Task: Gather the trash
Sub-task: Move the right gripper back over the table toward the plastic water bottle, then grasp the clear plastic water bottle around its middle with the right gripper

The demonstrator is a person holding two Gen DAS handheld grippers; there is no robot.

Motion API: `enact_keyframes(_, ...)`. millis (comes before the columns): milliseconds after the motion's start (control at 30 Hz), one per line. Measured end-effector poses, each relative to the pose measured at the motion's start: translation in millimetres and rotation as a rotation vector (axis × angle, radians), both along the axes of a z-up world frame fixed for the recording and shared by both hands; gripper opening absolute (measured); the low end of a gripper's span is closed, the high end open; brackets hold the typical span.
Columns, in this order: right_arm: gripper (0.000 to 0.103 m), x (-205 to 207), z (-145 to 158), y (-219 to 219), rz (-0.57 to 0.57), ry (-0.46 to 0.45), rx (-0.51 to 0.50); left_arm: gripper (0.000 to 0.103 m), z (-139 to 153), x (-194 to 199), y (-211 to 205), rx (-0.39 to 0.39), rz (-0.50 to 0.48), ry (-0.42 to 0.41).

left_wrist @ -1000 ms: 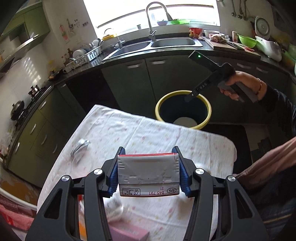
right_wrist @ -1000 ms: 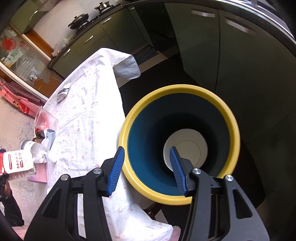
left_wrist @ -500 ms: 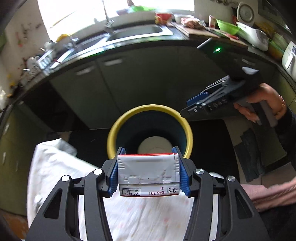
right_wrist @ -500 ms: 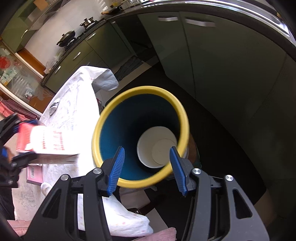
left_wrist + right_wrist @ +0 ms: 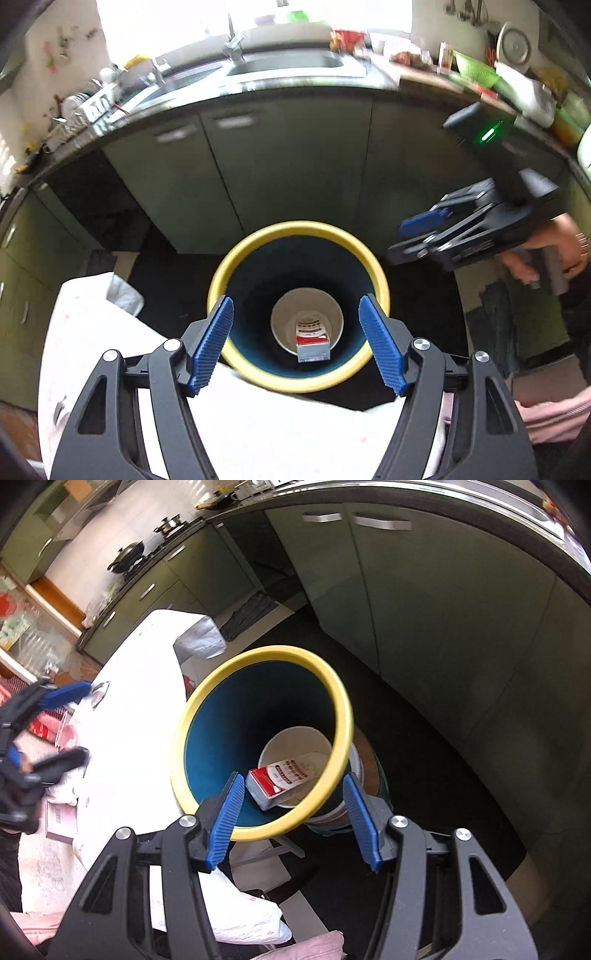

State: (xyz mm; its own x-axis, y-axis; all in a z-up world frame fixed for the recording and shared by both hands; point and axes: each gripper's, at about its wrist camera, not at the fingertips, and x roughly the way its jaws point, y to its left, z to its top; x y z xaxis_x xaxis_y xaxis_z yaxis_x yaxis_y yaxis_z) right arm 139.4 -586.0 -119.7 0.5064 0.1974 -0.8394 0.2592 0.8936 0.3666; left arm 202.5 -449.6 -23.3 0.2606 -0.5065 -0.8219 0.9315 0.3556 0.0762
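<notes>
The yellow-rimmed bin [image 5: 297,236] stands just beyond the cloth-covered table [image 5: 110,332]. Above it the left gripper [image 5: 296,343] and right gripper [image 5: 293,814] both gape wide, holding nothing. Inside, the small drink carton [image 5: 312,341] lies against a white paper bowl [image 5: 284,314]; it looks light and crushable, best pinched across its flat sides.
</notes>
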Motion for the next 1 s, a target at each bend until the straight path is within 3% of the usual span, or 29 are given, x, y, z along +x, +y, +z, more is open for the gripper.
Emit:
enact_keyframes(167,0.054,17,6,40,0.112,-0.007,-0.029,0.077,54,-22,89,-0.130,0.115,-0.030)
enact_keyframes(333,0.054,45,20,105,0.338,-0.048,-0.100,0.083,80,-52,191,-0.187,0.264,-0.102)
enact_keyframes(467,0.063,67,32,170,0.562,-0.134,-0.147,0.084,79,-69,271,-0.187,0.423,-0.129)
enact_keyframes(700,0.065,76,56,304,0.998,-0.355,-0.252,0.088,61,-101,389,-0.247,0.677,-0.142)
enact_keyframes(833,0.065,77,59,364,1.172,-0.406,-0.269,0.088,47,-117,425,-0.242,0.718,-0.180)
enact_keyframes(1000,0.064,95,59,408,1.265,-0.378,-0.284,0.089,38,-132,429,-0.220,0.700,-0.226)
